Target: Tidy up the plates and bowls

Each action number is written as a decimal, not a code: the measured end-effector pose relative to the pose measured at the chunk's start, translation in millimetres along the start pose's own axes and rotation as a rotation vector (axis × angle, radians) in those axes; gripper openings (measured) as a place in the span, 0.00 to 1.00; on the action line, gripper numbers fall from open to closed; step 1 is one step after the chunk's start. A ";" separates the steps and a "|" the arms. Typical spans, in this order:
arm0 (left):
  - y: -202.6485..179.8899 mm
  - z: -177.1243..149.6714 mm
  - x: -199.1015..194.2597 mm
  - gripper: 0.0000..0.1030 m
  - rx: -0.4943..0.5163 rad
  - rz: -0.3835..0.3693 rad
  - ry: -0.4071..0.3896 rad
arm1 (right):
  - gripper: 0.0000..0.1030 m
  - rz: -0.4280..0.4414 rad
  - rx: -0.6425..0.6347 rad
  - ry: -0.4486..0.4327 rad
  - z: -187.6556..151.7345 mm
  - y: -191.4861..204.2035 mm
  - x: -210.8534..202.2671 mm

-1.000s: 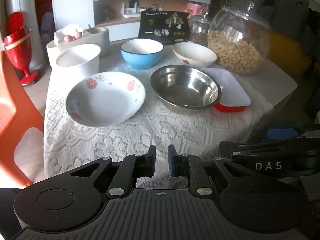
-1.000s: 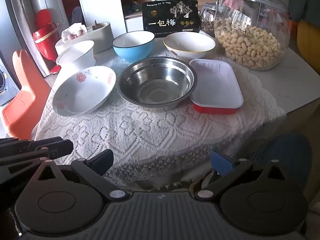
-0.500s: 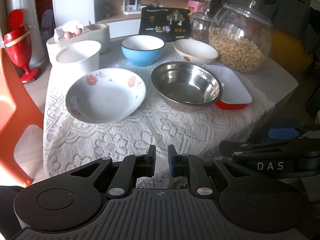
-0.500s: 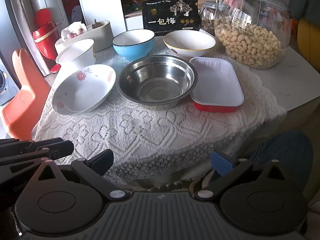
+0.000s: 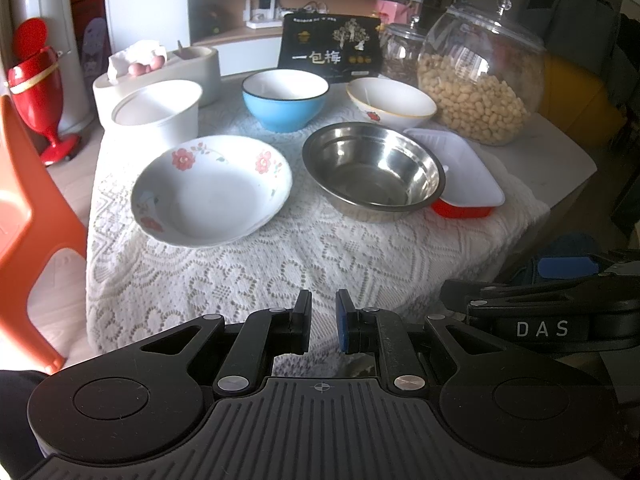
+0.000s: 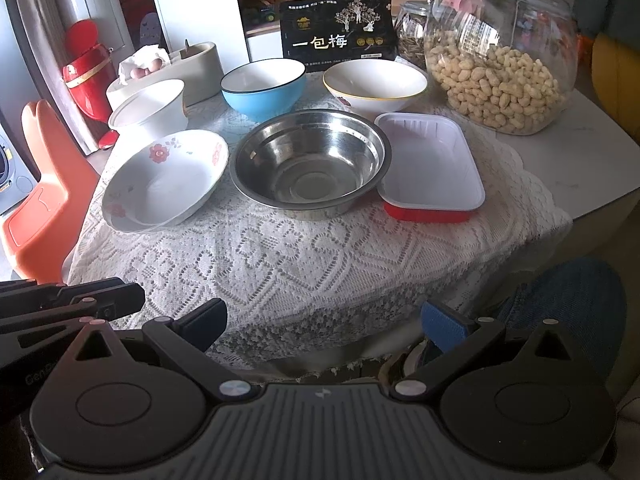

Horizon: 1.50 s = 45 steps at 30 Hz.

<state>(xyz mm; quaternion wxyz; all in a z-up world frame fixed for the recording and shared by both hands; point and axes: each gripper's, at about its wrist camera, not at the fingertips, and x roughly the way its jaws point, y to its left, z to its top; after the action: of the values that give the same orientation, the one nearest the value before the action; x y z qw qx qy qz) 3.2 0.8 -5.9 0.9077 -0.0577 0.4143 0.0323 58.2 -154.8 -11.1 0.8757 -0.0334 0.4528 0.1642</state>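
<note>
On the lace-covered table stand a white floral plate (image 5: 211, 191) (image 6: 165, 178), a steel bowl (image 5: 374, 170) (image 6: 310, 164), a blue bowl (image 5: 285, 100) (image 6: 262, 89), a white bowl with a yellow rim (image 5: 390, 102) (image 6: 375, 84), a red tray with a white inside (image 5: 466, 178) (image 6: 430, 166) and a white tub (image 5: 157, 111) (image 6: 148, 110). My left gripper (image 5: 322, 326) is nearly shut and empty, in front of the table edge. My right gripper (image 6: 324, 322) is open and empty, also before the edge.
A big glass jar of peanuts (image 5: 482, 76) (image 6: 500, 50), a smaller jar (image 6: 412, 34) and a black box (image 5: 330, 48) stand at the back. A white holder with eggs (image 5: 160, 70) is at the back left. An orange chair (image 5: 28, 208) stands left of the table.
Both grippers have moved slightly closer to the table and higher. The dishes have not moved and the jaws are as before.
</note>
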 end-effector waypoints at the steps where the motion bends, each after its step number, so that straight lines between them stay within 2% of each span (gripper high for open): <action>1: 0.0 0.0 0.0 0.16 0.000 0.000 0.000 | 1.00 0.000 0.000 0.000 -0.1 0.0 -0.2; 45: 0.8 -2.7 4.3 0.16 -0.001 0.006 0.018 | 1.00 0.006 0.007 0.000 0.3 -1.9 -0.9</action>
<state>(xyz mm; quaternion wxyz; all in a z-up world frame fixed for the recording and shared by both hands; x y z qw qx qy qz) 4.0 1.3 -11.0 0.9038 -0.0569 0.4227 0.0348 58.6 -156.7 -10.3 0.8754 -0.0287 0.4534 0.1654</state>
